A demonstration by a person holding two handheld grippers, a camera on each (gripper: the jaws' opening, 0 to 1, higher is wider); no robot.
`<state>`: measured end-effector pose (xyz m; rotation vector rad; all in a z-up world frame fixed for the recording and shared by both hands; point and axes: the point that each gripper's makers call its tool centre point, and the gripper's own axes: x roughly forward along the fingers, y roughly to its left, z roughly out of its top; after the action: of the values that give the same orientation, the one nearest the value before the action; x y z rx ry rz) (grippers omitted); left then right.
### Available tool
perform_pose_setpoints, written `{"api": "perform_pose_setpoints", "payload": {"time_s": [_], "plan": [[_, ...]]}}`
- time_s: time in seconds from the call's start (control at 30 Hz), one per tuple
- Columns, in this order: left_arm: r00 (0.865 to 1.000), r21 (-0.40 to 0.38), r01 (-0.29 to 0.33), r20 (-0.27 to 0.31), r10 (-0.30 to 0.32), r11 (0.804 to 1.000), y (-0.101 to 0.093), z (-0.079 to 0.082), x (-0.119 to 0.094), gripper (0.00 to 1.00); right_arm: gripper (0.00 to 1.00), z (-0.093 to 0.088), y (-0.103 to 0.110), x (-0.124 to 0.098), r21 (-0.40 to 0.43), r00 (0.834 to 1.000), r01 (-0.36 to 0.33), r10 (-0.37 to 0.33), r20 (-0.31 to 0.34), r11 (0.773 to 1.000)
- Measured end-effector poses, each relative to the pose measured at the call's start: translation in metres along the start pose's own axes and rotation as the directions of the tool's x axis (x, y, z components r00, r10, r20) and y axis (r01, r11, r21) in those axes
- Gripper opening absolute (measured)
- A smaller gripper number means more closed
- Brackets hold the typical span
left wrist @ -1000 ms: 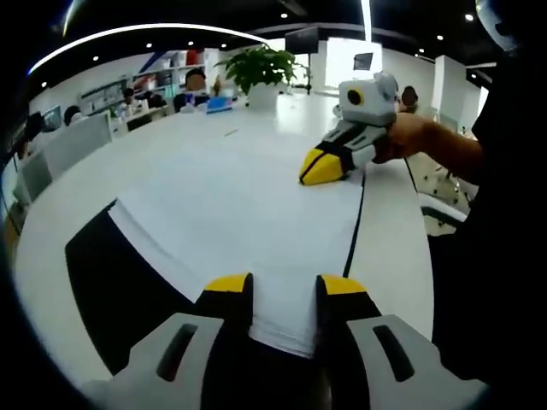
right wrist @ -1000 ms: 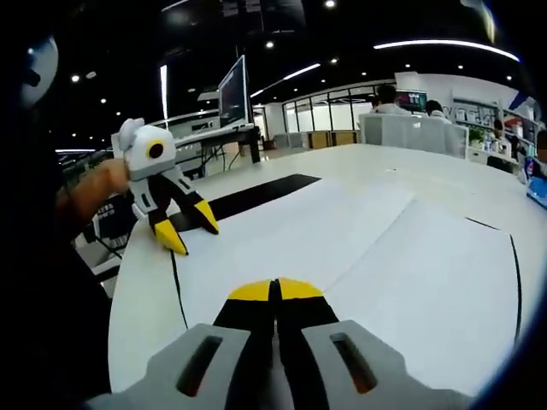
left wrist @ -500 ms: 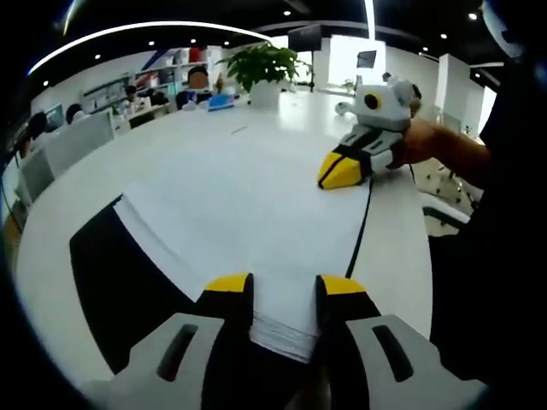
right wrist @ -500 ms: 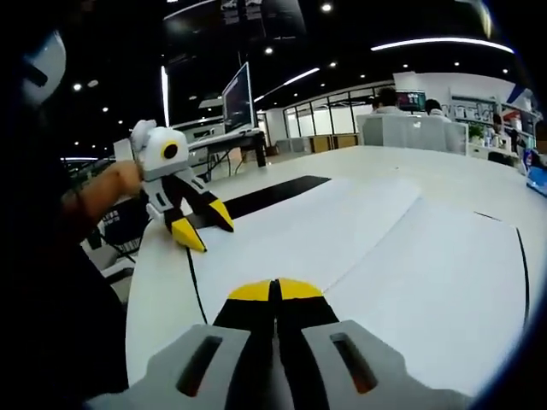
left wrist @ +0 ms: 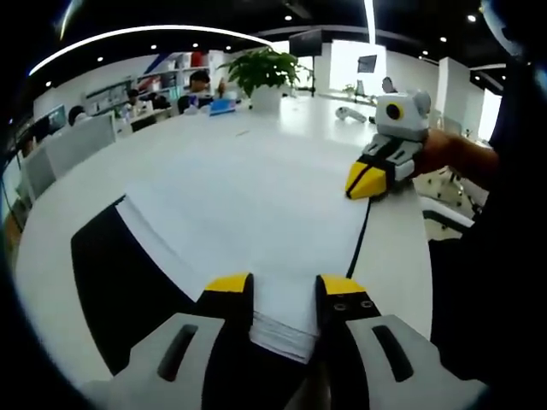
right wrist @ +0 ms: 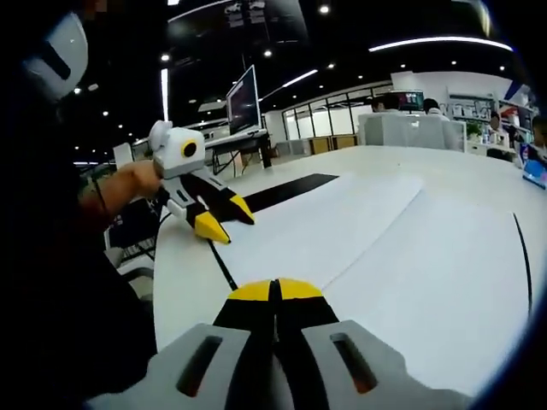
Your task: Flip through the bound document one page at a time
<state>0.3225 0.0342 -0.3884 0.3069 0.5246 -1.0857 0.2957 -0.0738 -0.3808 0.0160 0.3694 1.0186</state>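
The bound document [left wrist: 248, 196] lies open on the white table, with white pages and a black cover [left wrist: 111, 273] showing at its left. My left gripper [left wrist: 285, 289] is open, its yellow-tipped jaws straddling the near edge of the page stack [left wrist: 282, 329]. My right gripper [left wrist: 369, 181] is shut, with its tips at the document's right edge by the thin black border. In the right gripper view my right gripper [right wrist: 275, 290] has its jaws pressed together over the white pages [right wrist: 393, 239], with nothing visible between them. The left gripper [right wrist: 226, 218] rests spread at the far corner.
The white table [left wrist: 77, 188] stretches far back to a potted plant [left wrist: 261, 68] and people at desks. A monitor [right wrist: 244, 98] stands on another desk. A person's hand [left wrist: 444, 154] and dark clothing fill the right side.
My right gripper has slid from on the page out toward the document's right edge, staying shut. My left gripper has kept its place at the page stack.
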Motion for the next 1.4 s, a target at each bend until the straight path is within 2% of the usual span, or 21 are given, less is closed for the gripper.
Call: {"api": "perform_pose_setpoints", "payload": {"time_s": [0.23,0.4,0.53,0.63,0.83,0.93,1.0,1.07,1.13,1.2,1.27,1.33,1.4], "plan": [[1.000,0.010,0.006,-0.009,-0.006,1.000,0.001,0.000,0.001,0.31,0.02,0.001,0.001,0.001,-0.012,1.000,0.011,-0.012,-0.021,1.000],[1.000,0.013,0.011,0.001,-0.011,1.000,0.002,0.000,0.001,0.31,0.02,-0.001,0.004,0.001,-0.055,0.993,0.029,-0.036,-0.114,0.998],[1.000,0.008,0.005,-0.005,-0.005,1.000,0.003,-0.001,0.001,0.31,0.02,-0.002,0.005,0.003,-0.074,0.985,0.052,-0.063,-0.159,0.996],[1.000,0.007,0.003,-0.006,-0.003,1.000,0.004,-0.001,0.002,0.31,0.02,-0.003,0.003,0.002,-0.071,0.984,0.056,-0.067,-0.164,0.996],[1.000,0.003,-0.003,-0.012,0.003,1.000,0.003,0.000,0.002,0.31,0.02,-0.004,0.002,0.001,-0.061,0.990,0.009,-0.017,-0.138,0.998],[0.999,0.014,-0.014,-0.040,0.014,1.000,0.002,0.001,0.003,0.31,0.02,-0.004,0.002,0.001,-0.057,0.993,-0.015,0.008,-0.119,0.998],[0.995,0.029,-0.038,-0.096,0.041,0.999,0.002,0.000,0.002,0.31,0.02,-0.004,0.001,0.000,-0.040,0.994,-0.027,0.023,-0.110,0.999],[0.991,0.054,-0.043,-0.121,0.049,0.998,0.000,0.002,0.003,0.29,0.02,-0.003,0.003,0.001,-0.059,0.991,-0.017,0.010,-0.131,0.998],[0.987,0.043,0.002,-0.160,0.005,0.999,-0.009,0.000,0.003,0.23,0.02,-0.003,0.005,0.001,-0.085,0.988,-0.011,-0.002,-0.152,0.996],[0.988,0.045,0.007,-0.156,0.000,0.999,-0.009,0.004,0.004,0.27,0.02,-0.003,0.004,0.000,-0.084,0.988,-0.009,-0.004,-0.154,0.996],[0.994,0.058,-0.002,-0.111,0.009,0.998,-0.007,0.014,0.006,0.31,0.02,-0.004,0.004,-0.001,-0.066,0.990,-0.008,-0.001,-0.142,0.998],[0.997,0.027,0.003,-0.073,-0.001,1.000,-0.008,0.023,0.006,0.30,0.02,-0.004,0.004,-0.002,-0.058,0.991,-0.008,0.001,-0.130,0.998],[1.000,0.037,0.007,-0.011,-0.006,0.999,-0.011,0.036,0.006,0.31,0.02,-0.003,0.005,-0.002,-0.069,0.992,-0.005,-0.004,-0.127,0.998]]}}
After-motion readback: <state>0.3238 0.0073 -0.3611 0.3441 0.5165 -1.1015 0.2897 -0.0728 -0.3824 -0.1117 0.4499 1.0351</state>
